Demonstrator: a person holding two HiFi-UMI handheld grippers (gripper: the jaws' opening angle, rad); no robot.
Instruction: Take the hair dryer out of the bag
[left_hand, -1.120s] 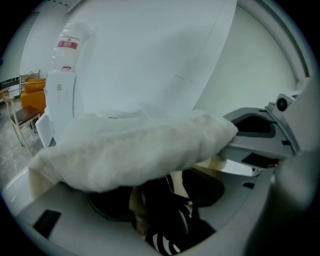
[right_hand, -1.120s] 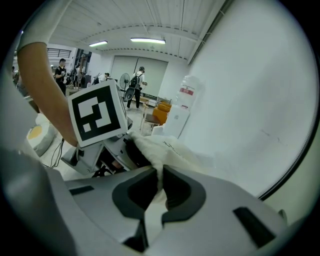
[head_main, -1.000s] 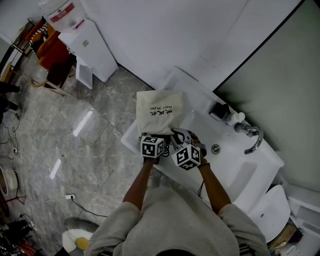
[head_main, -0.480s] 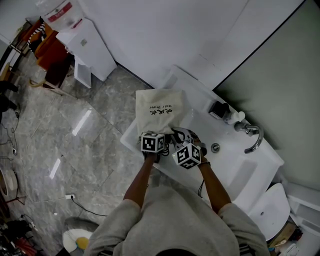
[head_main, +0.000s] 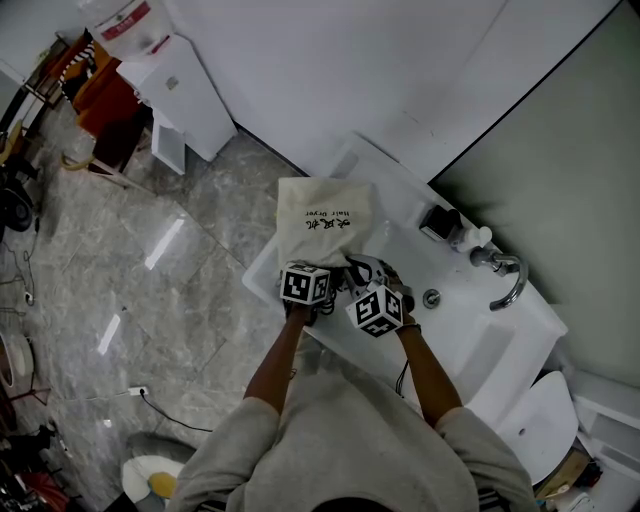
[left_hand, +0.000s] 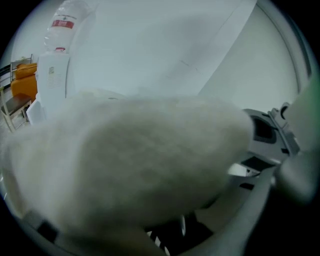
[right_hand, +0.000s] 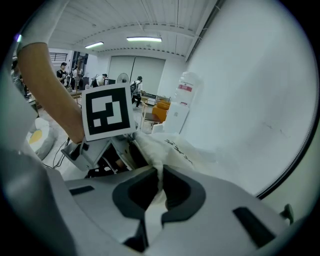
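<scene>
While the cloth bag (head_main: 322, 225) is lying at the left end of the white worktop (head_main: 480, 352), both tongs are working at its near edge, where its mouth is. The right tongs (head_main: 352, 277) are pinching a fold of the cloth, their jaws shut tight on it (right_hand: 161, 175). Just beside them, the left tongs (head_main: 316, 264) have just been closing from wide apart. Blurred bag cloth (left_hand: 130, 160) is filling their view and covering the jaws, so I cannot tell whether the pads are pressing it. A dark shape (head_main: 358, 267) is showing at the mouth between the 2 tongs, too small to name. I cannot make out the hair dryer itself.
</scene>
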